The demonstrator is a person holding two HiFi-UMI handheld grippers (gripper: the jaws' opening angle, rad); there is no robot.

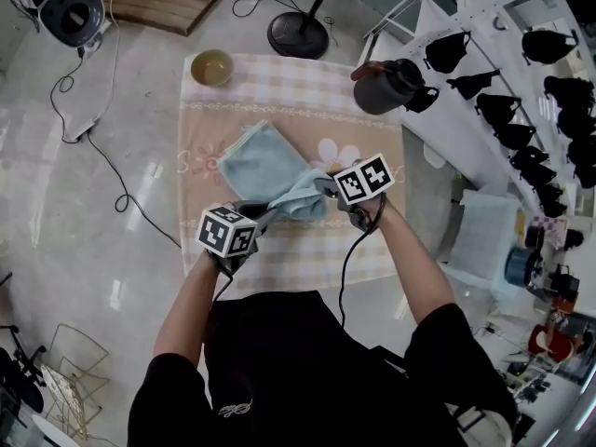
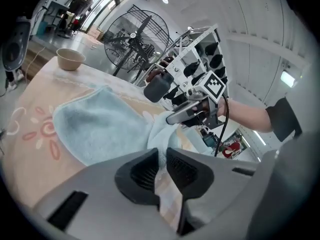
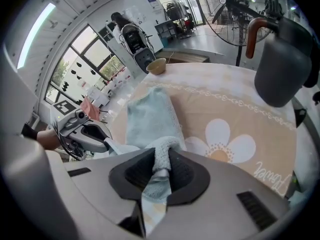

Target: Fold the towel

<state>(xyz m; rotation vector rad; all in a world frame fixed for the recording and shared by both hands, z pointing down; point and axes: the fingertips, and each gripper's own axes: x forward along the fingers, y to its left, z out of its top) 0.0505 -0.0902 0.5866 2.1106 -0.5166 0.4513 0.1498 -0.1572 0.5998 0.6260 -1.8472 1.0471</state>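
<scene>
Your left tool (image 1: pixel 268 214) clamped on the near edge of the pale blue towel (image 1: pixel 264 159), your right tool (image 1: pixel 328 190) pinching that same edge nearby, far half flat on the table (image 1: pixel 372 130).

- Checked tablecloth (image 1: pixel 279 87), flower print, spread over the table.
- Tan bowl (image 1: pixel 212 67), 11 o'clock on the cloth.
- Dark grey jug (image 1: pixel 389 86), 1 o'clock, at the cloth's edge.
- Fan base (image 1: pixel 298 33), 12 o'clock, on the floor.
- White pegboard rack (image 1: pixel 456 119), 2 o'clock.
- Wire basket (image 1: pixel 65 371), 8 o'clock.
</scene>
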